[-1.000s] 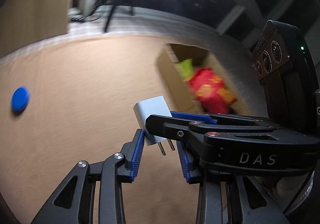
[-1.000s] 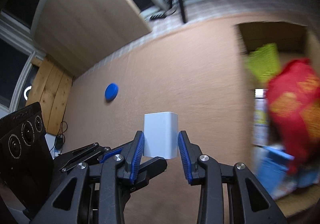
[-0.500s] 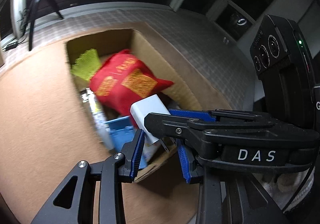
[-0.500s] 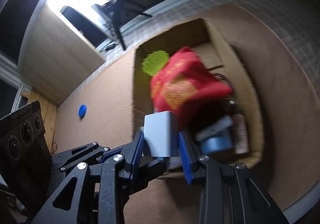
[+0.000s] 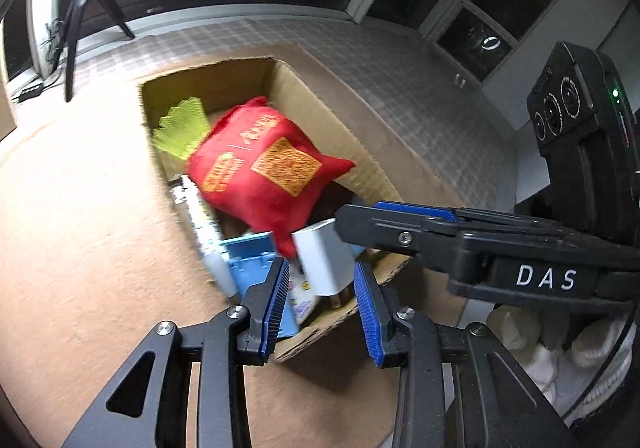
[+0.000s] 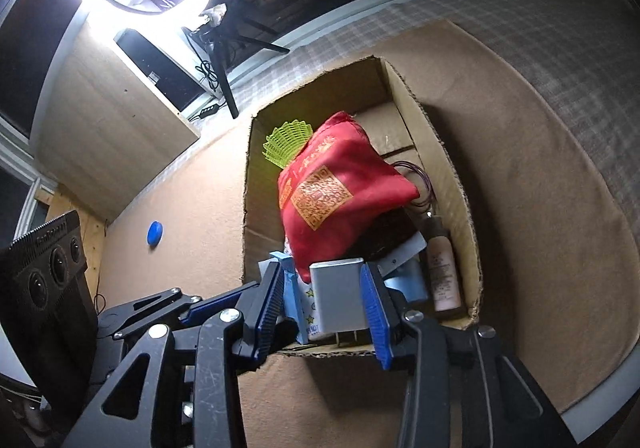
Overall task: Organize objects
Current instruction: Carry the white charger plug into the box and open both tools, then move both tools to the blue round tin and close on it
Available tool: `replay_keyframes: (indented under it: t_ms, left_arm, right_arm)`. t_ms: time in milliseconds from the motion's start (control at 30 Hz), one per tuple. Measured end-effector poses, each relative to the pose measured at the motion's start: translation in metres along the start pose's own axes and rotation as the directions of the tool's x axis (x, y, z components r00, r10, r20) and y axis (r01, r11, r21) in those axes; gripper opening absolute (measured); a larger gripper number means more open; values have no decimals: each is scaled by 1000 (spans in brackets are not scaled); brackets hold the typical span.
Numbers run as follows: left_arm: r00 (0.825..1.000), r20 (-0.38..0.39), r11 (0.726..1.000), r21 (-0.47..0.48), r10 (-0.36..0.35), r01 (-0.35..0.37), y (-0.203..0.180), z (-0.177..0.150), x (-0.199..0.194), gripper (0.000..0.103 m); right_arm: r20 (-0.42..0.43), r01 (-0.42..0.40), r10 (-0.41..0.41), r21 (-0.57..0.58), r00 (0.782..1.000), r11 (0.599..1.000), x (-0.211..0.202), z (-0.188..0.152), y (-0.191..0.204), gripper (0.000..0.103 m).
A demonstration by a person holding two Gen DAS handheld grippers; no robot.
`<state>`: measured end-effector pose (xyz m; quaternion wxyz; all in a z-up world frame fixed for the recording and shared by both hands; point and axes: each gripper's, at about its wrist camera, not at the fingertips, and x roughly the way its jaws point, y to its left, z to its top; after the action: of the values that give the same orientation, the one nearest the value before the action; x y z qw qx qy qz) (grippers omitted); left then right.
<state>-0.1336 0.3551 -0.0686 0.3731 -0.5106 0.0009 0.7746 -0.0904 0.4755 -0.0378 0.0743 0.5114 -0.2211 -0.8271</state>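
Both hand-held grippers now hover over the box (image 6: 436,135), jaws opening (charger (image 6: 338,296) between them).

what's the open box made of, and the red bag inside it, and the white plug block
Box: corrugated cardboard, matte brown; the cut rim looks ragged and fluted.
Red bag: looks like soft woven or non-woven cloth, dull finish; it creases and slumps, with orange print.
White plug block: seemingly hard moulded plastic, smooth with a faint sheen, rounded corners; metal prongs underneath.

White charger (image 6: 338,298) over cardboard box (image 6: 436,151)
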Motion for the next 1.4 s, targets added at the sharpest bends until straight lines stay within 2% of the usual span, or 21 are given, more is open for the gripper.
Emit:
replay_keyframes:
  t_ms: [167,333,500,600,733,867,1000,1067,1267,1400]
  left_arm:
    - [999,33,997,-78,31,-28,32,-11,-24,37]
    - [992,64,981,-170,107,-95,81,-25,-56,37]
    - [977,99,938,-313,190,-151,149,-42,-100,44]
    - [967,109,912,-370,232,-178,184,-51,-124,45]
    - [948,114,889,-396,297,-230,221,-54,-158,45]
    - [927,120,880,-377,355,-289,251,-38,-194,45]
    - [912,113,877,-346,393,-335,285,-17,-216,55]
    - [907,105,869,-350,408,-351,299,-14,-214,55]
    - [925,28,871,-351,378,-345,329,-39,-176,66]
    - [927,-25,870,-335,375,-361,339,-54,-147,72]
  right_arm:
    - [11,-22,22,-39,1000,999,4,-1,22,41]
    - [-1,-27,27,-99,1000,995,19,3,54,41]
    - [-25,-44,40,-190,999,981,40,8,102,41]
    - [-28,-55,49,-230,998,972,51,12,130,41]
    - [-34,-57,49,-294,998,954,67,24,171,43]
    - [-39,-64,53,-345,998,936,83,41,204,45]
    - [-60,-79,61,-360,996,930,110,54,228,50]
    - [-96,-96,65,-364,993,926,129,55,239,52]
    - [-198,-106,33,-373,980,922,186,49,263,55]
    - [-240,-121,32,-366,970,923,215,48,274,57]
